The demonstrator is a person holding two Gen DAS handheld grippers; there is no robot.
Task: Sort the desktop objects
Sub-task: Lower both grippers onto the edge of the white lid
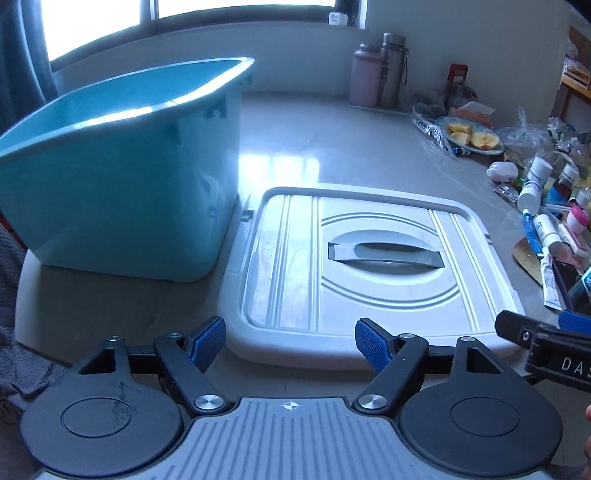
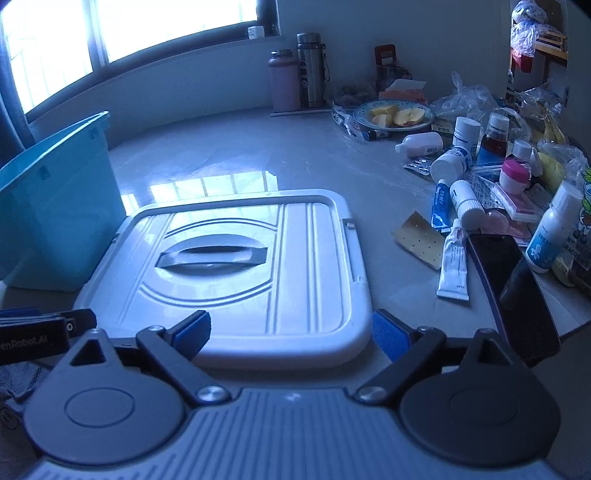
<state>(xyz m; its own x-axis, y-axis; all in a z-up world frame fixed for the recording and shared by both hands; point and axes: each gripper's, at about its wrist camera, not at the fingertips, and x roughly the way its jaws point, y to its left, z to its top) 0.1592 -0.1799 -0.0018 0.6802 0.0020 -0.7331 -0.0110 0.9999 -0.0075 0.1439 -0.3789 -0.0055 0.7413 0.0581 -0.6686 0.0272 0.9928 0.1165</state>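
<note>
Window-lit bench (image 2: 295,155): both grippers, left gripper (image 1: 290,341) and right gripper (image 2: 291,332), jaws wide and empty, should straddle the white lid's (image 2: 251,258) near edge squarely.

1. Far along the wall: pink flask (image 2: 283,79) beside steel flask (image 2: 310,70), touching or nearly so, both upright.
2. Right of those: patterned plate (image 2: 424,120) holding cut apple pieces (image 2: 408,116).
3. Behind the plate: orange tissue box (image 2: 404,92).
4. Far left: bright window (image 2: 129,26), small white container (image 2: 256,32) on its sill.
5. Far right: wooden shelf (image 2: 550,46) with plastic bags.
</note>
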